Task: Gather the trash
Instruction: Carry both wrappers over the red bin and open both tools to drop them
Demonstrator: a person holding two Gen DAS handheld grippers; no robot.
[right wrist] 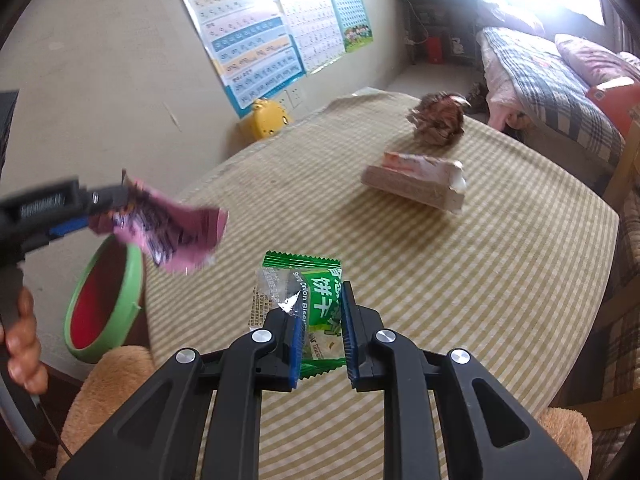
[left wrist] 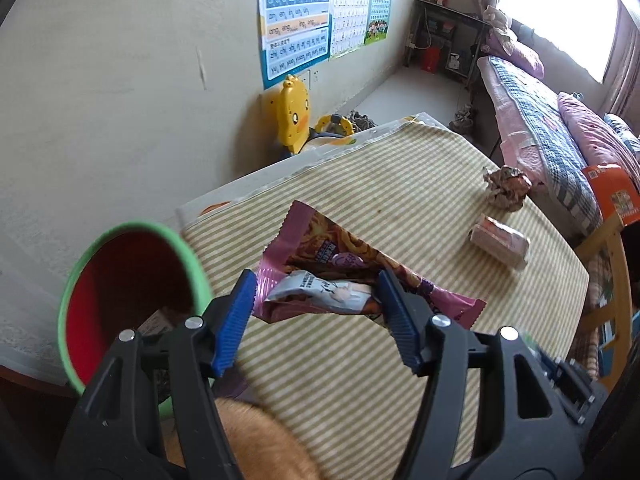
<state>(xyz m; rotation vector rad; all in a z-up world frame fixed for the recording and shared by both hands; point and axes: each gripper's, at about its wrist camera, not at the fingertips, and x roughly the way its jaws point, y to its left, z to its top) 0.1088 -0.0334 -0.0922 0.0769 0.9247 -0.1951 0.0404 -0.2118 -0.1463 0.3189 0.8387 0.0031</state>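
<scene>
1. The left gripper (left wrist: 316, 304) holds a pink wrapper (left wrist: 320, 248), with a grey-white wrapper (left wrist: 320, 294) bunched between its blue pads. Seen from the right wrist camera, the pink wrapper (right wrist: 176, 232) hangs loose above the table, at about two o'clock from the bin (right wrist: 104, 304). The floppy end could catch the green rim or fall outside if let go too soon.
2. The smaller grey-white wrapper looks only lightly pinned; a shake could drop it onto the table (left wrist: 400, 200).
3. The right gripper (right wrist: 322, 332) is narrowed on a green biscuit pack (right wrist: 316, 300), gripping near its lower edge. With most of the pack sticking out ahead at twelve o'clock, the thin foil could slide out.
4. The bin sits off the table's edge at eight o'clock from the right gripper; both hands heading there at once could collide.
5. A crumpled ball (right wrist: 438, 120) and a pale pack (right wrist: 416, 186), at one o'clock, remain to be collected.
</scene>
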